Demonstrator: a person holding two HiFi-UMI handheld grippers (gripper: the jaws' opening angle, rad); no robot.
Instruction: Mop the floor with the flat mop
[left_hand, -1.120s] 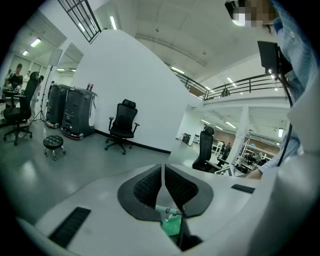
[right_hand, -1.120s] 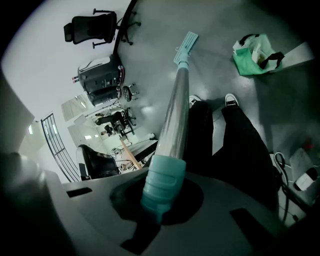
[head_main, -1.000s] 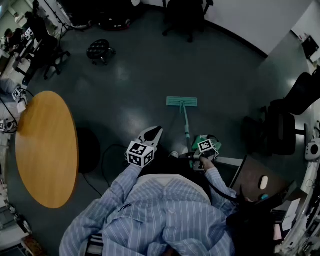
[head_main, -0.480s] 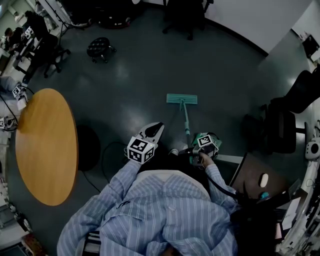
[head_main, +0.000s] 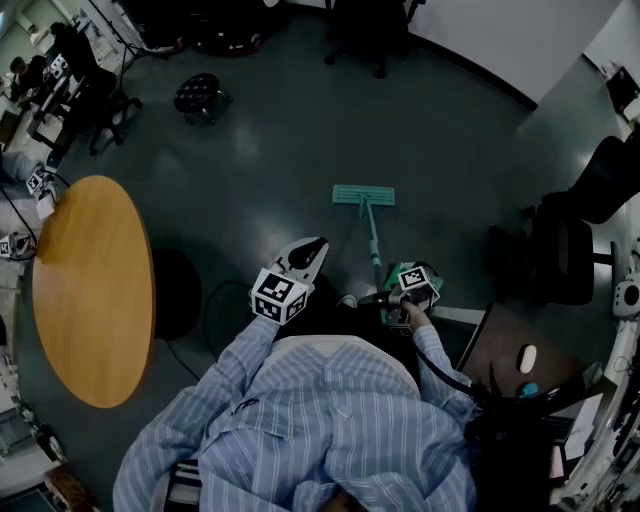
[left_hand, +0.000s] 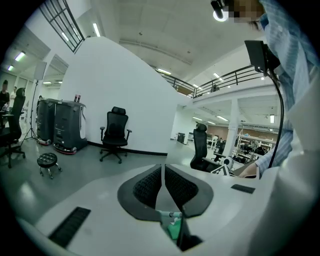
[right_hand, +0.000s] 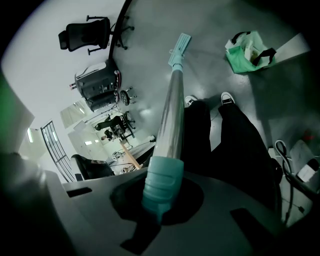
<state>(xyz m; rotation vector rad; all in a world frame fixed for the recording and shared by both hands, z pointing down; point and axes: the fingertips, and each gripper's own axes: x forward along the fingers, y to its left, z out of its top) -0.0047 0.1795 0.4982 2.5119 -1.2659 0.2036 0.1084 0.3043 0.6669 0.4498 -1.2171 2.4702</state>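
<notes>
The flat mop lies with its teal head (head_main: 363, 195) flat on the dark floor ahead of me. Its pole (head_main: 373, 245) slants back to my right gripper (head_main: 398, 292), which is shut on the teal handle grip (right_hand: 162, 182). In the right gripper view the silvery pole (right_hand: 170, 105) runs up to the mop head (right_hand: 180, 46), with my right gripper (right_hand: 159, 204) clamped at its lower end. My left gripper (head_main: 307, 252) hovers to the left of the pole, apart from it. In its own view the left gripper (left_hand: 163, 187) is shut with nothing between the ribbed pads (left_hand: 148, 186).
A round wooden table (head_main: 90, 290) stands at my left, with a black cable (head_main: 212, 302) on the floor beside it. A rolling stool (head_main: 200, 98) and office chairs (head_main: 370, 30) stand farther off. Dark chairs (head_main: 565, 260) and a desk crowd the right. A green bag (right_hand: 247, 49) sits near my shoes (right_hand: 190, 100).
The mop head has slid slightly farther from me. Both grippers have edged forward a little; the right one keeps its hold on the handle.
</notes>
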